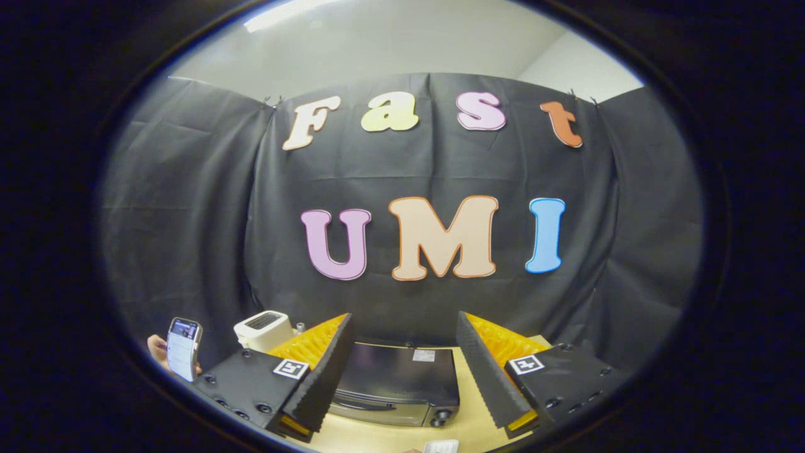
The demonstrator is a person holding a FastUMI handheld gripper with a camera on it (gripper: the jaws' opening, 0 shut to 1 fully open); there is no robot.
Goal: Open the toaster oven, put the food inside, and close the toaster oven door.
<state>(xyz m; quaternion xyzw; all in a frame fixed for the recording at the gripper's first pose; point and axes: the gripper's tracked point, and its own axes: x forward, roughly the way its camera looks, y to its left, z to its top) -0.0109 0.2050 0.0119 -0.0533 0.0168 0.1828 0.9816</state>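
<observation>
A dark toaster oven [396,384] stands on a light wooden table [468,425], seen from above between my two fingers and a little beyond them. Its door is shut, with the handle [371,404] along the front and a knob [443,415] at its right. My gripper [405,428] hangs open above the table, fingers wide apart with nothing between them. A small pale item [440,446] lies at the table's near edge; I cannot tell what it is.
A white toaster-like appliance [264,330] sits behind the left finger. To the left, a person's hand [158,352] holds up a phone [183,348]. Black cloth walls close the booth at the back and sides.
</observation>
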